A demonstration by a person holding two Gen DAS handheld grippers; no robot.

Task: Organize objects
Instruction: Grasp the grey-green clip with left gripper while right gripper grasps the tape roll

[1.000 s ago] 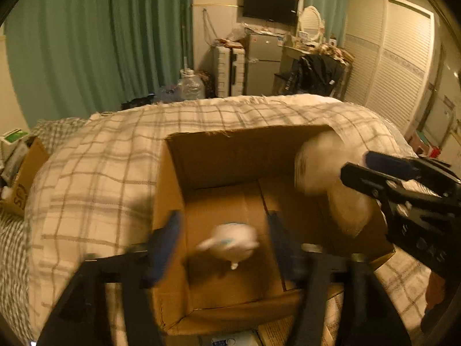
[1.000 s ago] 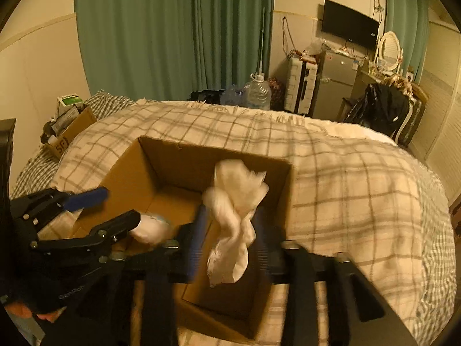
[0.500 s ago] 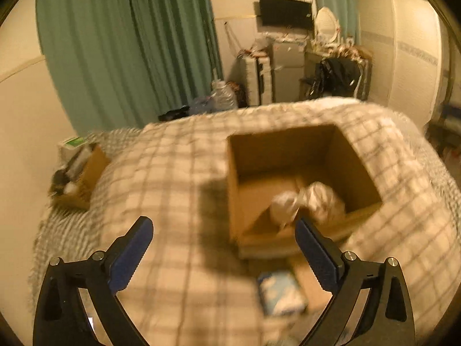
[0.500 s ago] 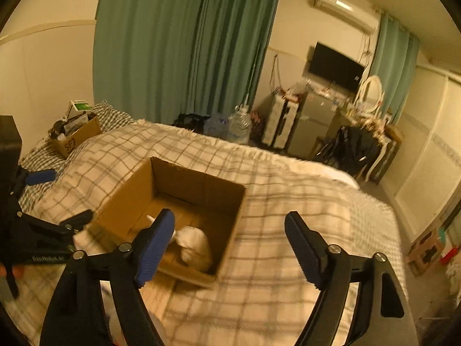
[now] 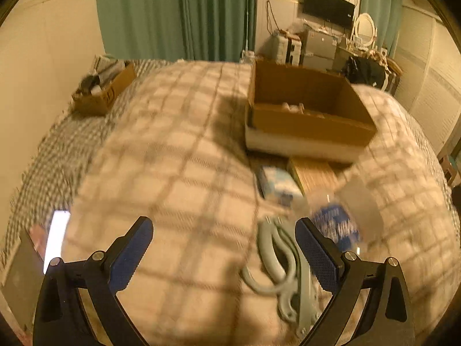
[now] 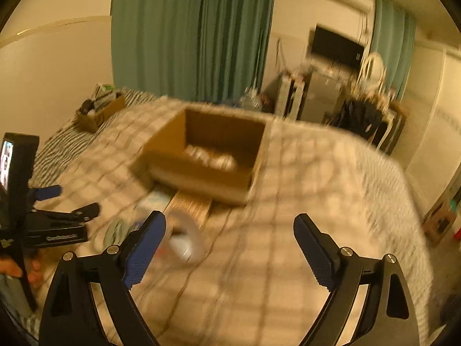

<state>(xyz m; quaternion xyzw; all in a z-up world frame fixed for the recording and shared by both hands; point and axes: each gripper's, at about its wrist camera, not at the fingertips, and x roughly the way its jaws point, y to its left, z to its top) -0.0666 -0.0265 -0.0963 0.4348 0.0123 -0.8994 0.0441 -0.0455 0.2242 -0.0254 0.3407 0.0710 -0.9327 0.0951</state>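
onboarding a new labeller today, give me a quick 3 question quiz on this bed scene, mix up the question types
1. True or false: the left gripper is clamped on the grey-green scissors-like tool.
2. Where does the big cardboard box sit? A) on the floor B) on the plaid blanket C) on the dresser
3. Fill in: pale bundles lie ___ the big cardboard box.

Key: 1 false, its jaws stand wide with nothing between them; the right gripper is opening and empty too. 2 B. 3 inside.
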